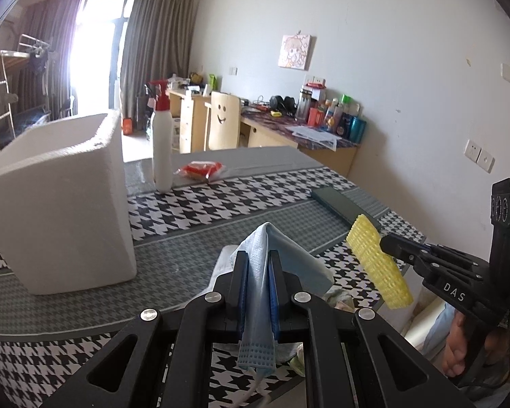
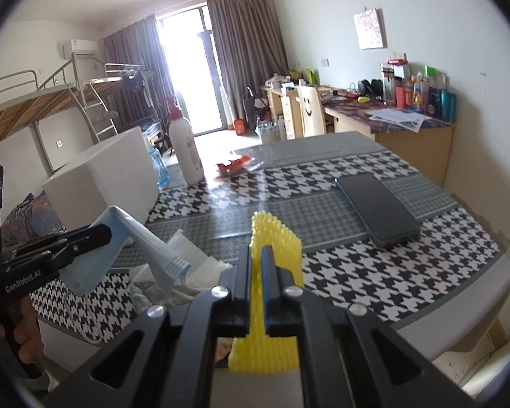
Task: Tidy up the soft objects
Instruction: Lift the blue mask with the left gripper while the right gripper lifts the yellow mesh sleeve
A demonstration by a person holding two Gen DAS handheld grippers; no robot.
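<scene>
Left hand-held gripper is clamped on a light blue pleated face mask, lifted off the desk; its side reads "GenRobot.AI". Right hand-held gripper, marked "DAS", pinches a bumpy yellow sponge pad upright above the checkered cloth. White foam box sits at 10 o'clock, a white spray bottle with a red top at 12, a dark phone at 2.
</scene>
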